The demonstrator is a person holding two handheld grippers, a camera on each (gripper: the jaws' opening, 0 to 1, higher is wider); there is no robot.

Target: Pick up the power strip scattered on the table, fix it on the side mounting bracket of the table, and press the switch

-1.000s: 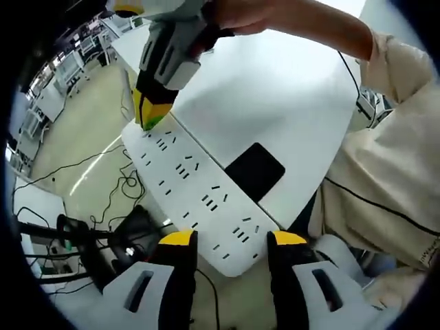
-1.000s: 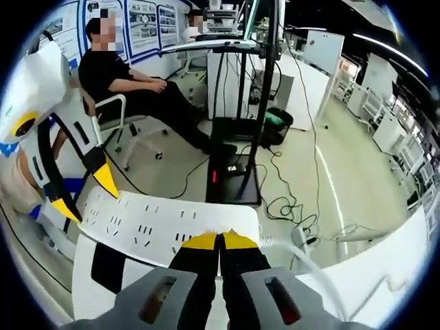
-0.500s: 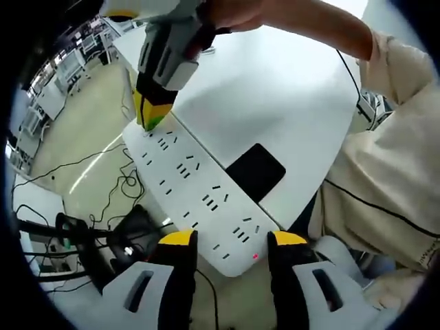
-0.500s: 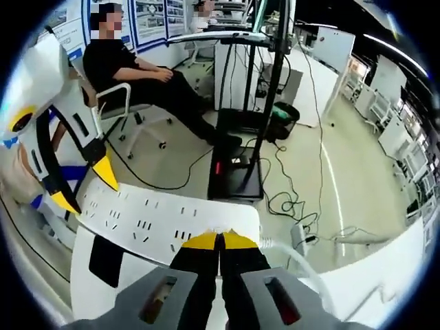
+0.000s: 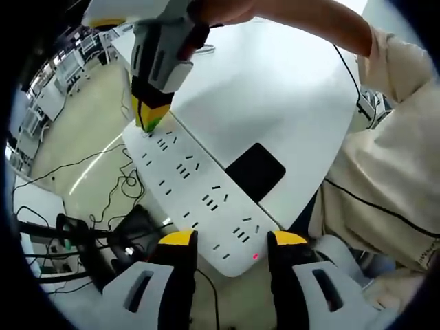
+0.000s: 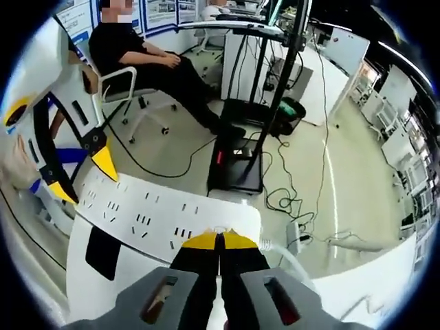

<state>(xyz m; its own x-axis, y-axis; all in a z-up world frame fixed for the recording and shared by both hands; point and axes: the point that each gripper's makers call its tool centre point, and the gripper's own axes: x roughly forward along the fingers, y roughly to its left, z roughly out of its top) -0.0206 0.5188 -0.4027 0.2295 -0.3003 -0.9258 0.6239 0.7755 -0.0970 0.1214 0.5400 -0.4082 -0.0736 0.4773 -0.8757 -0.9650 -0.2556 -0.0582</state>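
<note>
In the left gripper view, the left hand-held gripper (image 5: 230,238) sits nearest, its yellow-tipped jaws spread to either side of the near end of the power strip (image 5: 196,192). Whether they touch the strip's sides cannot be told. A small red light (image 5: 255,256) glows on that near end, which I take to mean the switch is on.

The strip runs along the edge of the white desk (image 5: 275,89), beside a black square patch (image 5: 255,171) on the desk top. It seems to sit on the side mount, though the bracket itself is hidden under it.

At the strip's far end, the right hand-held gripper (image 5: 151,117) comes down with its jaws pressed together, tips on or just above the strip's corner. In the right gripper view that same gripper (image 6: 220,240) shows its jaws pressed together against the strip's edge (image 6: 165,213), with the left hand-held gripper (image 6: 82,175) spread at the other end.

Beyond the desk lie cables on the floor (image 6: 302,199), a black stand (image 6: 240,165) and a seated person (image 6: 151,65).

By my reading the pick-up and mounting are done and the switch pressed. What remains is drawing both grippers away.
</note>
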